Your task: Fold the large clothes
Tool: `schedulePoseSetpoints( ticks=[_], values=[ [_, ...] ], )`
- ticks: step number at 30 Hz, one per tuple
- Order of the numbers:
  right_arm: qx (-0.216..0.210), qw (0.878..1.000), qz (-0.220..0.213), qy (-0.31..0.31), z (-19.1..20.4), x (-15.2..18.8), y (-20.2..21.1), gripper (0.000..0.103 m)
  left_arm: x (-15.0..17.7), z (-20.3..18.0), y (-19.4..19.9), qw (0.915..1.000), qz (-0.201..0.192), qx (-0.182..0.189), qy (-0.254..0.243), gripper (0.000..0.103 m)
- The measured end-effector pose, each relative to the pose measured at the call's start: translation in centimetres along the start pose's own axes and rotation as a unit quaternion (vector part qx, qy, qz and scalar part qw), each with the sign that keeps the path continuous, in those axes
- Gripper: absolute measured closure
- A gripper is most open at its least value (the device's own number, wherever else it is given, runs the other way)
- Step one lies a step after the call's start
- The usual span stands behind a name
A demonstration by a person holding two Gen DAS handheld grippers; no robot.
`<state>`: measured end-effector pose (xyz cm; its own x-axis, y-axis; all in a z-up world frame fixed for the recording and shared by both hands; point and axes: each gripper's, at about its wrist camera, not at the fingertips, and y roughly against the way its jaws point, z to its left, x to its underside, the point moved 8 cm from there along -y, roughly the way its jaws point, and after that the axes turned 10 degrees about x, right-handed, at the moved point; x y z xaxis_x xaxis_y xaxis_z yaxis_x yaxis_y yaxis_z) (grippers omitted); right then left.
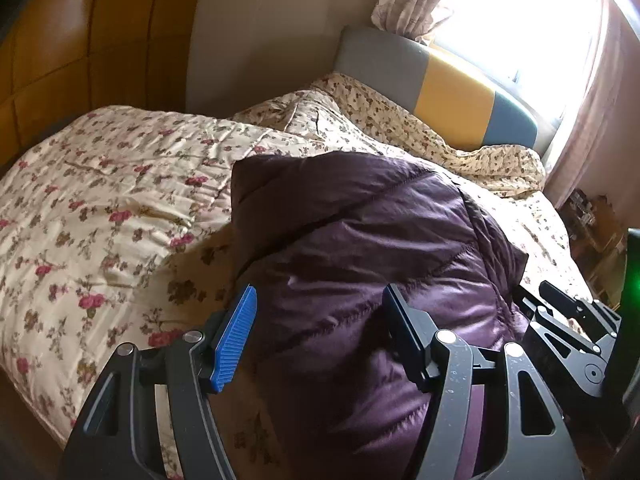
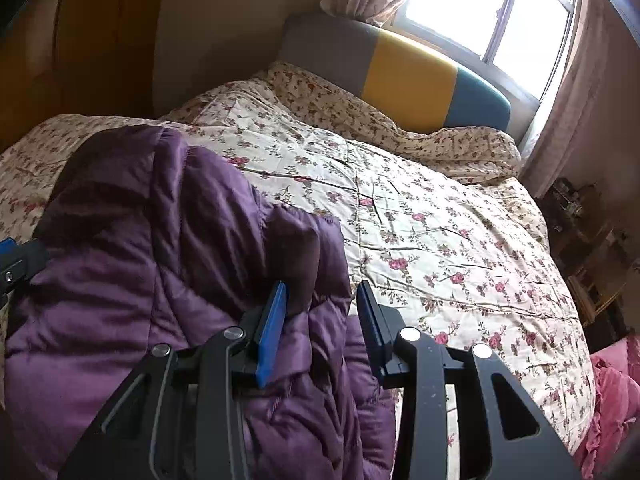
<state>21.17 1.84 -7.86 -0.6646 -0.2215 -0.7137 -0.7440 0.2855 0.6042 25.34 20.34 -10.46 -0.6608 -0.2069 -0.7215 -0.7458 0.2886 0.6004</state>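
Observation:
A purple quilted puffer jacket point(image 1: 360, 240) lies bunched on the flowered bed quilt point(image 1: 100, 200). My left gripper point(image 1: 320, 300) hovers just over its near part, jaws wide apart, and the pads do not press the fabric that bulges below them. In the right wrist view the jacket point(image 2: 140, 240) fills the left half. My right gripper point(image 2: 322, 292) stands open over its right edge, with a fold of fabric beside the blue left pad point(image 2: 272, 336) and quilt point(image 2: 440, 220) showing in the gap. The right gripper point(image 1: 560, 308) also shows at the left wrist view's right edge.
A grey, yellow and blue headboard point(image 2: 400, 76) stands at the far end under a bright window point(image 2: 500, 12) with curtains. A brown padded wall panel point(image 1: 80, 40) is on the left. Cluttered shelves point(image 2: 580, 220) and a pink cloth point(image 2: 612, 400) lie right of the bed.

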Motion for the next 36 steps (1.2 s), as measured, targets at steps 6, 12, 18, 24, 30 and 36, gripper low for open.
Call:
schedulePoseSetpoints(
  ticks=[6, 12, 18, 24, 30, 36],
  values=[
    [0.027, 1.0, 0.012, 0.002, 0.3, -0.1, -2.1, 0.069, -1.1, -0.2, -1.6, 0.9998, 0.007, -0.008, -0.016, 0.038],
    [0.028, 0.999, 0.027, 0.013, 0.7, 1.1, -4.3, 0.071, -1.2, -1.0, -3.1, 0.9991, 0.015, -0.005, -0.039, 0.038],
    [0.023, 0.999, 0.037, 0.018, 1.6, 1.8, -6.2, 0.071, -0.9, -1.7, -4.5, 0.9979, 0.022, -0.003, -0.06, 0.038],
    [0.015, 0.999, 0.037, 0.018, 2.4, 2.3, -7.8, 0.072, 0.1, -1.8, -6.2, 0.9975, 0.029, -0.003, -0.065, 0.038],
    [0.001, 0.999, 0.037, 0.012, 2.9, 2.6, -9.0, 0.073, 1.1, -1.3, -7.4, 0.998, 0.019, 0.0, -0.06, 0.038],
    [-0.027, 0.999, 0.036, -0.005, 1.7, 2.1, -7.4, 0.073, 0.6, -0.9, -5.5, 0.999, 0.018, -0.002, -0.041, 0.037]
  ],
)
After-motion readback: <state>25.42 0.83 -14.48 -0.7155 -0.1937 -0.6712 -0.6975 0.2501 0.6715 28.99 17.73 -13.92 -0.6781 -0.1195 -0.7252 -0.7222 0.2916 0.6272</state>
